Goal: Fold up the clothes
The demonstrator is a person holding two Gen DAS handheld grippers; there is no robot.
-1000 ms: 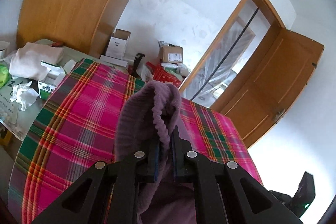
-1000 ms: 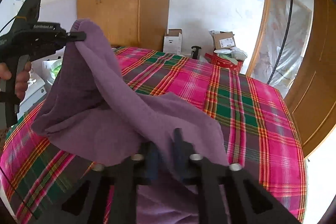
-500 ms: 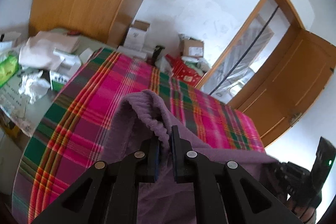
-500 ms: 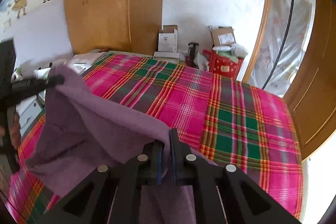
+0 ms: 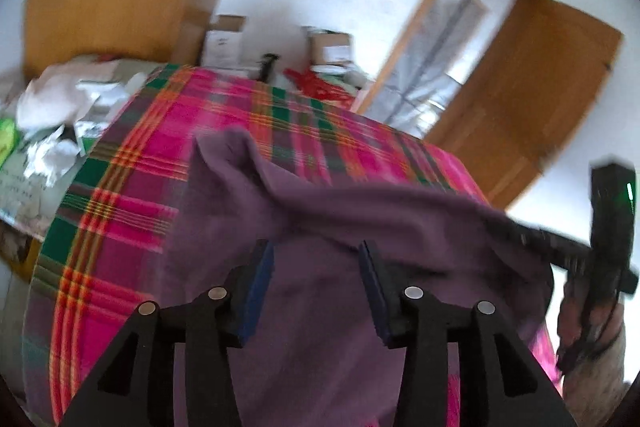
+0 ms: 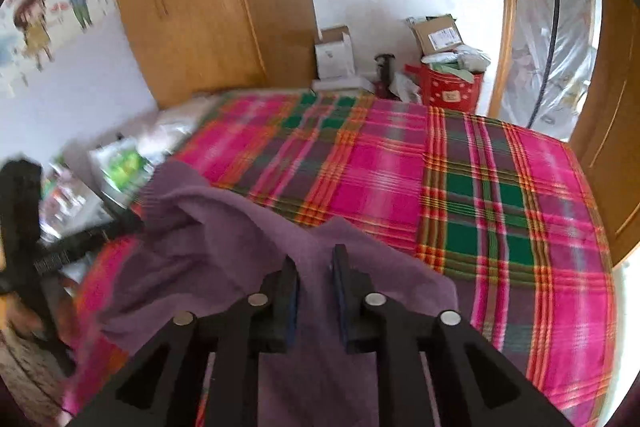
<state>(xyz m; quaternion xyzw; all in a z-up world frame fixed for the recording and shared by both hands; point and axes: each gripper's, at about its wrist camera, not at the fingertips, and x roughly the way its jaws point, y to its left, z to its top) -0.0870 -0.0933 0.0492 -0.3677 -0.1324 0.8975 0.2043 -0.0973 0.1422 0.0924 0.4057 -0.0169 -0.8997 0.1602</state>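
Note:
A purple garment (image 5: 360,211) lies spread and rumpled on a bed with a pink and green plaid cover (image 5: 160,155). My left gripper (image 5: 316,263) is open just above the cloth, with its fingers wide apart and nothing held. My right gripper (image 6: 316,267) is shut on a raised fold of the purple garment (image 6: 224,239), with cloth showing between its narrow jaws. In the left wrist view the right gripper (image 5: 508,227) reaches the garment's right edge. In the right wrist view the left gripper (image 6: 120,227) sits blurred at the garment's left edge.
A cluttered side table (image 5: 60,115) with papers and packets stands left of the bed. Cardboard boxes and a red bag (image 6: 452,87) sit on the floor beyond the plaid cover (image 6: 480,187). A wooden wardrobe (image 6: 200,7) and an open door (image 5: 540,87) stand behind. A hand (image 5: 592,327) holds the right gripper.
My left gripper has opened and let go of the garment. The cloth has dropped from its raised position onto the bed, and both grippers have come down lower.

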